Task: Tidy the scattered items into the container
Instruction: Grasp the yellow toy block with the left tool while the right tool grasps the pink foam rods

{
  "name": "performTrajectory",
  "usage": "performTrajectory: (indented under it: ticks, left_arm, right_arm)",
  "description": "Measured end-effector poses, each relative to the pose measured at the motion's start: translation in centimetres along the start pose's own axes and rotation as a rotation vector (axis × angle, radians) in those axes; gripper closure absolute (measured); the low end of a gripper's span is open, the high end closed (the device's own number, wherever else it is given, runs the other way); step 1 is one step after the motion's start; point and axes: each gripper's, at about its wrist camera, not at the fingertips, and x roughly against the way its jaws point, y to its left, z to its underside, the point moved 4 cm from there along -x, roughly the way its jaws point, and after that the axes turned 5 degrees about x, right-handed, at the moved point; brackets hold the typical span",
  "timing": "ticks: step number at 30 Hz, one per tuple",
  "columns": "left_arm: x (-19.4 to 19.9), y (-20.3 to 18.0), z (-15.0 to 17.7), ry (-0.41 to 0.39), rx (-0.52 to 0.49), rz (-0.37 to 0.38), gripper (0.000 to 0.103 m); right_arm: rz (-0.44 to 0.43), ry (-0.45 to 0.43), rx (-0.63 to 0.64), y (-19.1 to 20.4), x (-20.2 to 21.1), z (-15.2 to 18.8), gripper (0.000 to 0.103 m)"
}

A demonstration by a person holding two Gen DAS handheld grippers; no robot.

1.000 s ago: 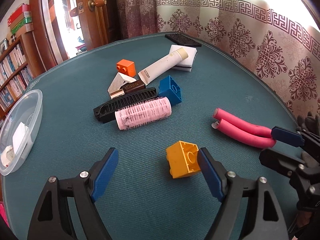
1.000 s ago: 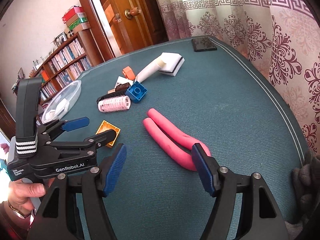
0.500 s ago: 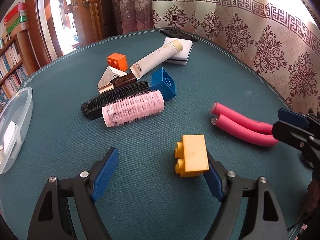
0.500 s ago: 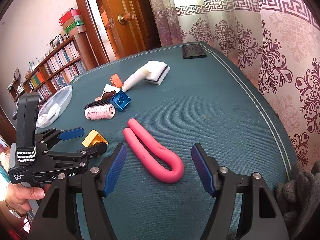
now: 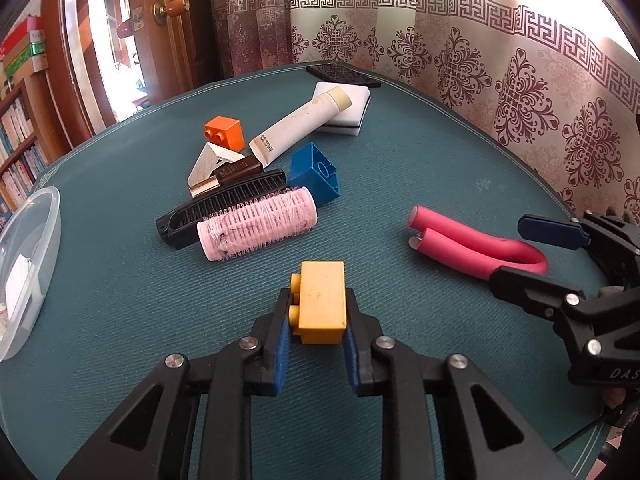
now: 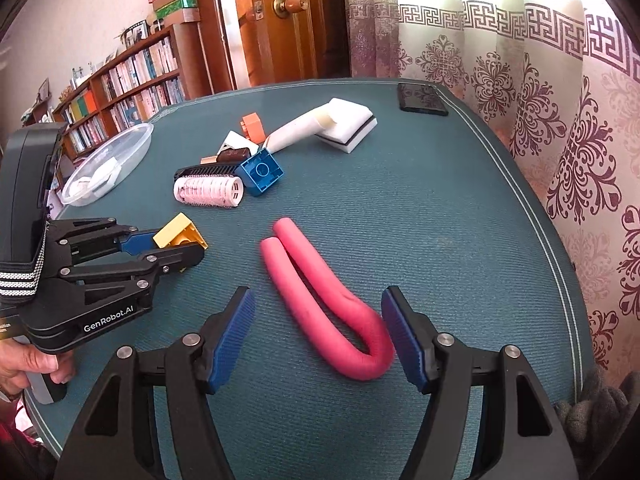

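Yellow block (image 5: 321, 300) clamped between blue pads of left gripper (image 5: 316, 320), over the teal table (image 5: 400, 152), studs facing left. Right gripper (image 6: 318, 336) spread wide; bend of pink foam roller (image 6: 320, 292) lies between its fingers, touching the right pad. Clear container (image 5: 28, 264) at table's left edge. Pink hair roller (image 5: 258, 222), black comb (image 5: 216, 204), blue block (image 5: 314, 178) clustered mid-table.

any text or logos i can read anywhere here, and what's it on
"GenRobot.AI": on the side of the left gripper.
"DAS": cut-off letters on the right gripper body.
Print on the white tube: too small to read.
Brown bar lettering: blurred.
Book spines on the shelf: unreadable.
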Motion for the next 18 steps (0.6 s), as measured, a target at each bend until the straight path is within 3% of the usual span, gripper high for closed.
performTrajectory:
  ticks: [9, 13, 18]
  left_arm:
    - [0.5, 0.3, -0.2, -0.024, -0.002, -0.023, 0.077]
    - [0.4, 0.6, -0.2, -0.023, 0.008, -0.026, 0.077]
    - [0.3, 0.7, -0.2, -0.024, 0.009, -0.024, 0.077]
  right_arm:
    - [0.019, 0.083, 0.052, 0.3, -2.5, -0.4, 0.034]
    - [0.06, 0.093, 0.082, 0.4, -2.7, -0.3, 0.048]
    - [0.068, 0.09, 0.085, 0.4, -2.6, -0.4, 0.051]
